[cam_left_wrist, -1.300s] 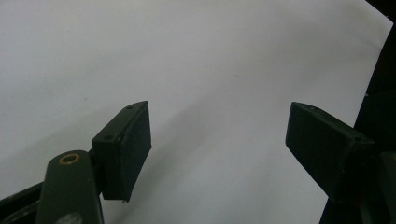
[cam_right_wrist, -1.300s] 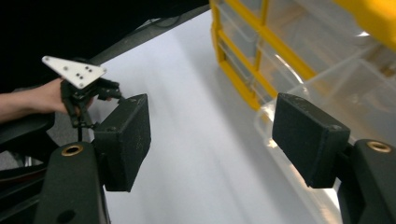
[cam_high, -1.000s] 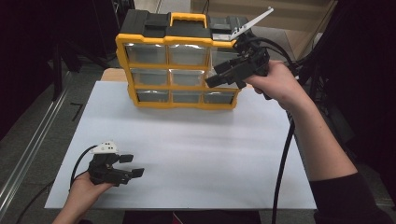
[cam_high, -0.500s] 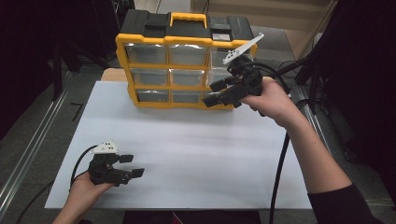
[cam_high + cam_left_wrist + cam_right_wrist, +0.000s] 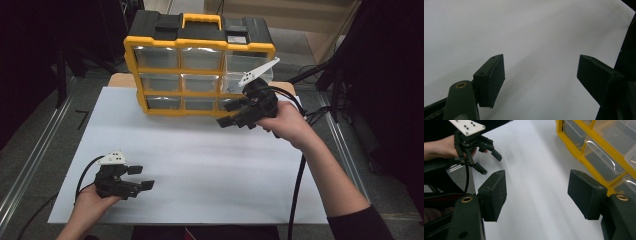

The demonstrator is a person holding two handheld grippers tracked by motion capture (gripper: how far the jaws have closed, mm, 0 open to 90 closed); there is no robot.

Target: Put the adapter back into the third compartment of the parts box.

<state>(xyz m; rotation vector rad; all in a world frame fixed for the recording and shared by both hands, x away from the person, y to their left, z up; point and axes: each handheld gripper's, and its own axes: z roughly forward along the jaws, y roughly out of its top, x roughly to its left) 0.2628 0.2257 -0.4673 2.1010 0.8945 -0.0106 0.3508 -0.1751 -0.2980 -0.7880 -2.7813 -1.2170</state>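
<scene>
A yellow-framed drawer organizer (image 5: 200, 70) with a black top and clear drawers is stood upright at the far edge of the white surface (image 5: 210, 165). In the high view, the right hand-held gripper (image 5: 235, 114) is held just in front of the organizer's lower right corner, near the bottom-row drawers, with its jaws spread apart and nothing between them. Contact with the organizer cannot be told from that view. In the right gripper view, the right hand-held gripper (image 5: 536, 192) is seen released, both pads wide apart over bare white surface, with the organizer (image 5: 599, 147) off to the right side and its clear drawers (image 5: 604, 162) closed. No drawer is touched by the pads there.

The left hand-held gripper (image 5: 141, 177) is rested low at the near left of the surface, well apart from the organizer, gripped by the left hand (image 5: 92, 200). Its jaws are also parted and empty; in the left gripper view (image 5: 540, 75) only plain white surface is seen between them. The same gripper is seen farther off in the right gripper view (image 5: 490, 162), jaws spread, white plate on top.
</scene>
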